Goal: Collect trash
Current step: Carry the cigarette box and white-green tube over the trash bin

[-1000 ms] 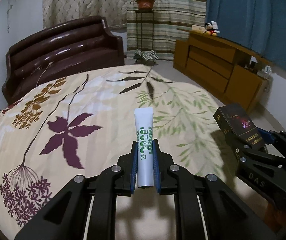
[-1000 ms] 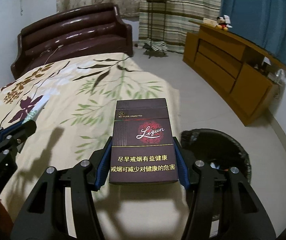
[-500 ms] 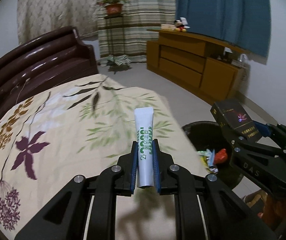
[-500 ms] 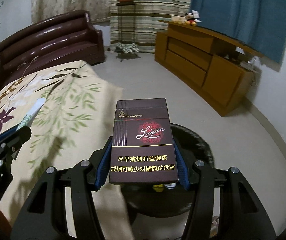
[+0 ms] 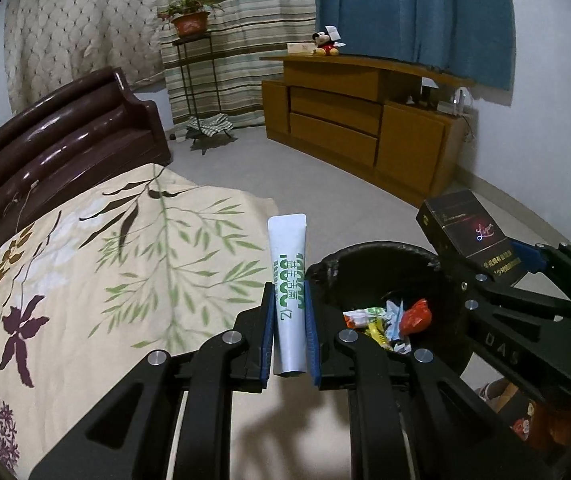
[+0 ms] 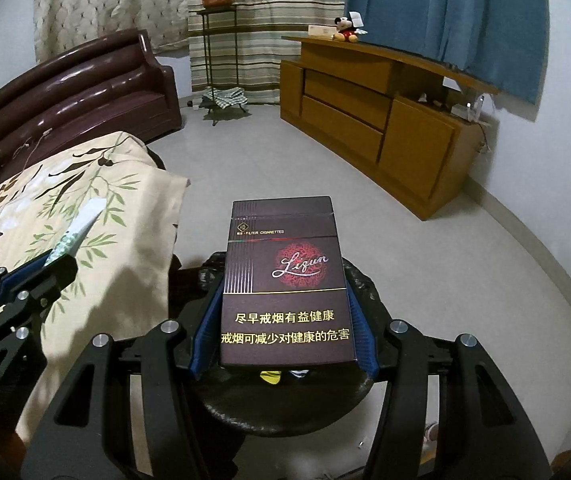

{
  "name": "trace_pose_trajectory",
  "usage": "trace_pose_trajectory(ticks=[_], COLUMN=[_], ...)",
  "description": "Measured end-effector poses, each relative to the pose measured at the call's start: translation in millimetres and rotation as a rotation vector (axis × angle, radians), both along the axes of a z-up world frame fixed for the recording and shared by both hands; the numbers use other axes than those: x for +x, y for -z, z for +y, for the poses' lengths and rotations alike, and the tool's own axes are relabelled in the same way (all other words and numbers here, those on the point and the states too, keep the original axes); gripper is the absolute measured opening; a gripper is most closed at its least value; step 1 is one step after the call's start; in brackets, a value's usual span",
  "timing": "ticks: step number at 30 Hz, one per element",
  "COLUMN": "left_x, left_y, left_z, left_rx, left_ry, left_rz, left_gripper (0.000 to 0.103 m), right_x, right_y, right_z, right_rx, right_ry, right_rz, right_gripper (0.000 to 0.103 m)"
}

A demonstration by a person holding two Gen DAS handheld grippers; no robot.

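L claw [image 5: 289,322] clamped tight, R claw [image 6: 283,312] clamped wider, both angled down.

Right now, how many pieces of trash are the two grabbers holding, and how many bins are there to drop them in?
Tubes: 1, the white and green tube clamped in the left gripper.
Cigarette packs: 1, the dark cigarette pack clamped in the right gripper.
Bins: 1, the black trash bin, with wrappers already inside.
Total: 2 held pieces of trash, 1 bin.
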State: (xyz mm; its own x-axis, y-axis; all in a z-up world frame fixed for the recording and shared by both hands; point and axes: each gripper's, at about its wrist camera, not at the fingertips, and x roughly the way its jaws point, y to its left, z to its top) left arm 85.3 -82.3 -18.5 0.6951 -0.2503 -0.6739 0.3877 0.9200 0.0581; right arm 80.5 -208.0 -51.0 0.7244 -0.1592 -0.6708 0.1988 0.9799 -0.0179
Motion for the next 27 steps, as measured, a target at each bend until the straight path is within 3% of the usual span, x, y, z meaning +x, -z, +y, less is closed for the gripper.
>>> trace_pose_trajectory(ticks=[27], left_x=[28.6], left_y=[19.4], left_z=[-49.1], left_rx=[0.040], left_ry=[0.010], left_rz=[0.027], left_gripper=[0.016], right_x=[14.8], right_y=[23.5], right_z=[-37.9], right_rx=[0.051], right_ry=[0.062], right_rz=[0.016], right_gripper=[0.054])
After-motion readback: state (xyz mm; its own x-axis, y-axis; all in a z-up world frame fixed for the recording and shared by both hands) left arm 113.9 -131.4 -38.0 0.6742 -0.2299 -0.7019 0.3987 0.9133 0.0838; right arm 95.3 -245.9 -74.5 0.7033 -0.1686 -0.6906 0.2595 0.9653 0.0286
